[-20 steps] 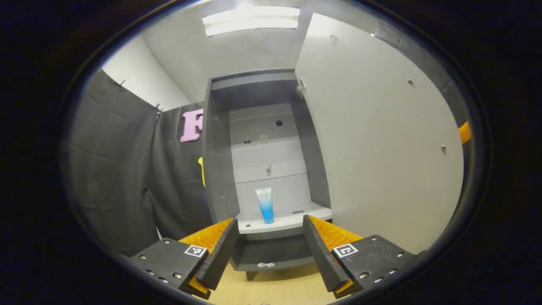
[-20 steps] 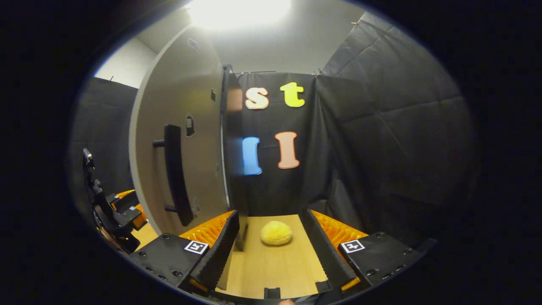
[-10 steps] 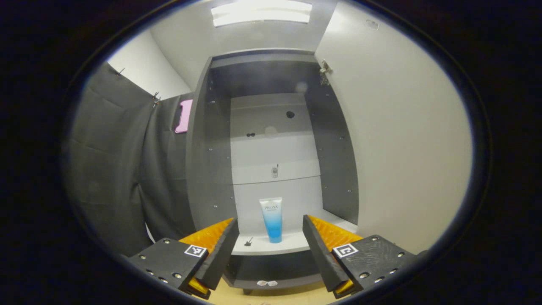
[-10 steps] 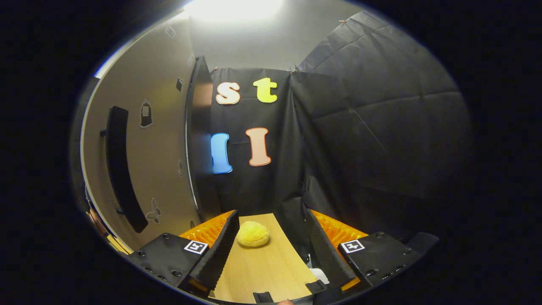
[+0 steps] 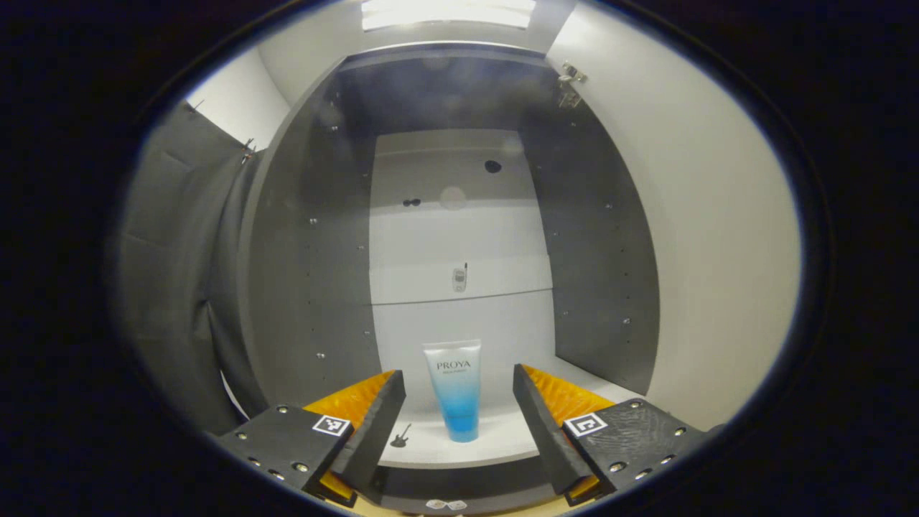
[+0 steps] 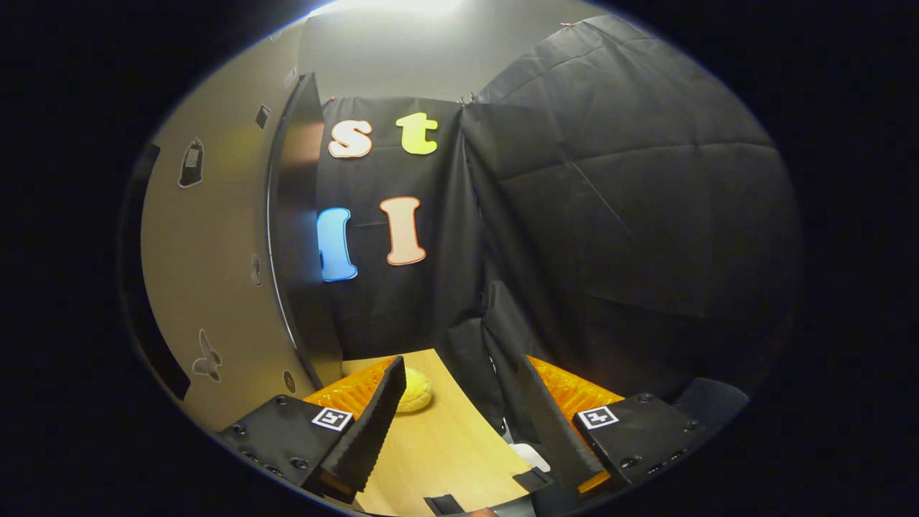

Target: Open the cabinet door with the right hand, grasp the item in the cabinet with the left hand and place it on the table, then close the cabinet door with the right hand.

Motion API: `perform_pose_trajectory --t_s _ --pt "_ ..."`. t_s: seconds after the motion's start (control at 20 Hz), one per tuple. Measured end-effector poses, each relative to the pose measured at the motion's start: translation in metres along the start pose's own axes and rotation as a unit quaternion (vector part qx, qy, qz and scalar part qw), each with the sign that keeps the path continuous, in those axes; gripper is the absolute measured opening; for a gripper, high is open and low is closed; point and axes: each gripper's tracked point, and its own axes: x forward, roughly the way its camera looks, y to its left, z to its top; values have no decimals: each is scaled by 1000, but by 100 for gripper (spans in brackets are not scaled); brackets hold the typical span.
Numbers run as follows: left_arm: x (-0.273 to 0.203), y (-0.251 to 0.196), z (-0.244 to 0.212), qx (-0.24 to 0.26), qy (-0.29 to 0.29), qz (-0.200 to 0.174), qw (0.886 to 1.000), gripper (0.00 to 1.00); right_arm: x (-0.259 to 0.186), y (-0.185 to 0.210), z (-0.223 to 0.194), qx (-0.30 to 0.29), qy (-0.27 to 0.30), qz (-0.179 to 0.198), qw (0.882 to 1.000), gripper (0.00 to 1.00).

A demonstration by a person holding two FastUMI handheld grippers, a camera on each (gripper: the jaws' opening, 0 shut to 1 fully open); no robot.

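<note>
Blue-and-white tube [image 5: 456, 388] upright on cabinet shelf [image 5: 495, 444], centred between spread left tool [image 5: 456, 422] fingers, untouched

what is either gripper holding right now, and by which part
Nothing is held. The left gripper is open, its fingers either side of the tube on the cabinet shelf, not touching. The right gripper is open over the table.

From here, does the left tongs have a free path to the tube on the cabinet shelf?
Probably yes. The cabinet door is swung wide, the left tongs are open, and the tube stands upright straight ahead between the fingers, with nothing in front of it.
</note>
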Motion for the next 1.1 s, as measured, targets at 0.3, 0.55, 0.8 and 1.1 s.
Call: perform_pose_trajectory --t_s 0.3,0.55,0.8,1.1 --pt "36 1 -34 -5 40 -7 999 93 17 10 -15 -2 24 -12 1000 98" --pt "32 6 -32 -2 36 -5 999 55 26 18 -21 -8 34 -11 999 93" --pt "31 5 -28 -13 29 -2 999 48 28 16 -21 -14 37 -7 999 98" --pt "-6 25 -8 -14 5 11 1000 51 26 15 -17 -3 36 14 999 93"
